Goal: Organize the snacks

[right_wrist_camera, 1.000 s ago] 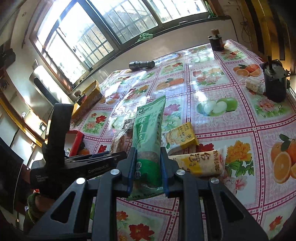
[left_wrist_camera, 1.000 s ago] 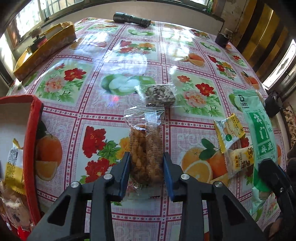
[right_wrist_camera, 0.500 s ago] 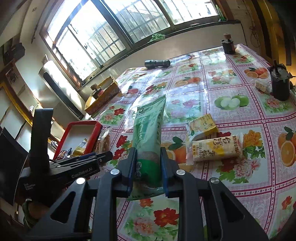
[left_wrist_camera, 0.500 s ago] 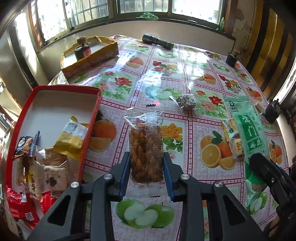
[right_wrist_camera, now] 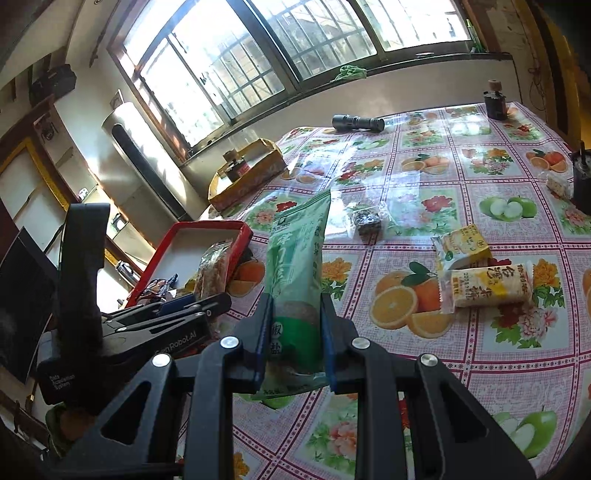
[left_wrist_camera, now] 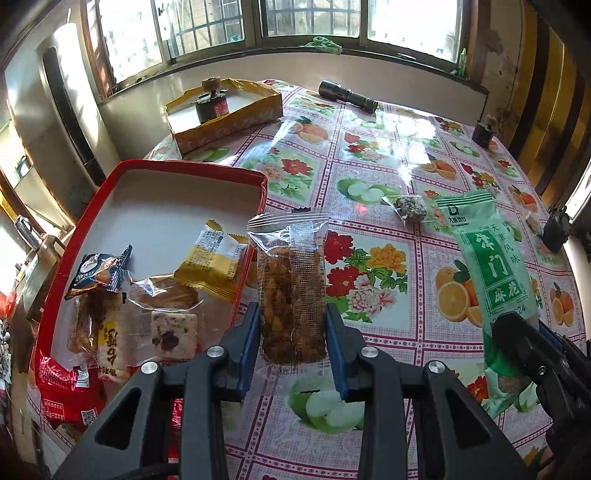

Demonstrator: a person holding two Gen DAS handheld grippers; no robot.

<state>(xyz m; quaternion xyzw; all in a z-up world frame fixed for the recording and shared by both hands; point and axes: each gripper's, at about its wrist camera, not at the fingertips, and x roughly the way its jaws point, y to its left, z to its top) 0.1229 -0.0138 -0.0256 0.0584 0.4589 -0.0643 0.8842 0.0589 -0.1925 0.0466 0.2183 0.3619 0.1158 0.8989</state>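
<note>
— Snacks are mid-transfer, judging by the layout. At the far left sits the red tray (left_wrist_camera: 85,236), already holding several wrapped packets. Just right of it, the left gripper (left_wrist_camera: 290,328) is clamped on a clear packet of golden fried snack (left_wrist_camera: 290,295), held in the air beside the tray's right wall.

— And the other hand?

— Further right, the right gripper (right_wrist_camera: 295,332) is closed on a long green snack bag (right_wrist_camera: 297,269), also lifted off the table.

— So what does the next move call for?

— Probably swinging the clear packet left over the tray's rim and letting go above a bare patch of its floor; the green bag would follow. Two yellow packets (right_wrist_camera: 476,273) and a small dark seed bar (right_wrist_camera: 365,221) lie loose on the tablecloth (right_wrist_camera: 461,184), so the job looks well short of done.

— The surroundings?

— A round table under a glossy cloth printed with fruit and flowers, glare streaking it. At the far side are a yellow box (left_wrist_camera: 225,114) and a black flashlight (left_wrist_camera: 347,96). Barred windows (left_wrist_camera: 303,22) run along the wall behind.
</note>
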